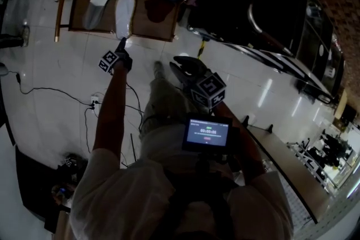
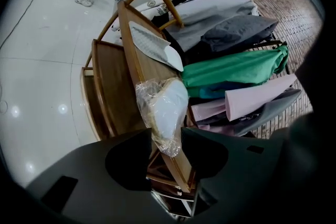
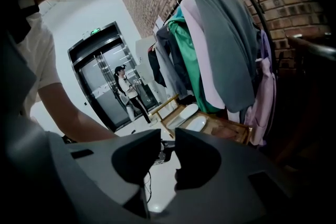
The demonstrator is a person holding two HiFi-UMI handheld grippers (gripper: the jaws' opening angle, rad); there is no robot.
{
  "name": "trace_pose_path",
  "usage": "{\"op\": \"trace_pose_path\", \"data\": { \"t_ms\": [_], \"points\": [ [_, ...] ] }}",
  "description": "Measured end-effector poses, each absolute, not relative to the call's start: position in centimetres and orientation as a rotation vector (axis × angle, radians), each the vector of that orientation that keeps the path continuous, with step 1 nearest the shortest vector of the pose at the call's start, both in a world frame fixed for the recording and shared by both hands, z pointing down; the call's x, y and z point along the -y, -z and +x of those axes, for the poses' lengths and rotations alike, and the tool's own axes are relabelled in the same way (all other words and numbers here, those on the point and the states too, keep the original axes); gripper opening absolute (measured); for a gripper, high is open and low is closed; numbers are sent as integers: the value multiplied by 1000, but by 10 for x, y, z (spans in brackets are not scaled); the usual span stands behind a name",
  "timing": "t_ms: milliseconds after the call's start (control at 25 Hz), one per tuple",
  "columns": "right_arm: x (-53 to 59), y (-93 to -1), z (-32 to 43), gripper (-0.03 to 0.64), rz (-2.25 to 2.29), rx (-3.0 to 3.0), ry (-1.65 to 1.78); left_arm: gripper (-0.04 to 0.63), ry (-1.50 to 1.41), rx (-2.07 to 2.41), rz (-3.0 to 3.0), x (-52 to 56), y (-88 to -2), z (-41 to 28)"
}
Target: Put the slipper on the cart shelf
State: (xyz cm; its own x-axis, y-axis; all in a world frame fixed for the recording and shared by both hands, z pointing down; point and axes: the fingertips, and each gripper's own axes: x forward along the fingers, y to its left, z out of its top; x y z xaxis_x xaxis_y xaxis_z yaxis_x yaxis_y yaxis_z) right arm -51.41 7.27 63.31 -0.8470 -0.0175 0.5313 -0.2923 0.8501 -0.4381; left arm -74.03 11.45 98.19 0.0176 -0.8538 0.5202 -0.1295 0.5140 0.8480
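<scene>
A white slipper in clear plastic wrap (image 2: pixel 165 110) lies on the wooden cart shelf (image 2: pixel 137 68). Its near end sits between the jaws of my left gripper (image 2: pixel 167 136), which stand wide and do not press it. A second white slipper (image 2: pixel 155 44) lies farther along the same shelf. From the head view, the left gripper (image 1: pixel 122 43) points at the wrapped slipper (image 1: pixel 125 13) on the shelf (image 1: pixel 154 19), with the other slipper (image 1: pixel 98 1) to its left. My right gripper (image 1: pixel 181 64) hangs back over the floor, its jaws (image 3: pixel 167 139) slightly apart and empty.
Hung clothes (image 2: pixel 236 65) crowd a rack right behind the shelf. Cables and a power strip (image 1: pixel 93 101) lie on the white tiled floor. A dark metal frame (image 1: pixel 264 19) stands at the right. A person (image 3: pixel 127 91) stands by lift doors far off.
</scene>
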Motion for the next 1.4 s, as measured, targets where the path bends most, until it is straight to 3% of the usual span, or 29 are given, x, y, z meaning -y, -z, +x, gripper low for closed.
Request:
{"op": "trace_pose_path", "data": {
  "t_ms": [400, 640, 1400],
  "points": [
    [-77, -643, -488, 94, 288, 2444, -749, 184, 816, 1467, 825, -105, -999, -752],
    [-84, -645, -486, 94, 300, 2429, -755, 62, 891, 1461, 821, -107, -994, -762],
    [-91, -624, -474, 94, 318, 2520, -734, 51, 1001, 1436, 960, -128, -877, -740]
  ]
}}
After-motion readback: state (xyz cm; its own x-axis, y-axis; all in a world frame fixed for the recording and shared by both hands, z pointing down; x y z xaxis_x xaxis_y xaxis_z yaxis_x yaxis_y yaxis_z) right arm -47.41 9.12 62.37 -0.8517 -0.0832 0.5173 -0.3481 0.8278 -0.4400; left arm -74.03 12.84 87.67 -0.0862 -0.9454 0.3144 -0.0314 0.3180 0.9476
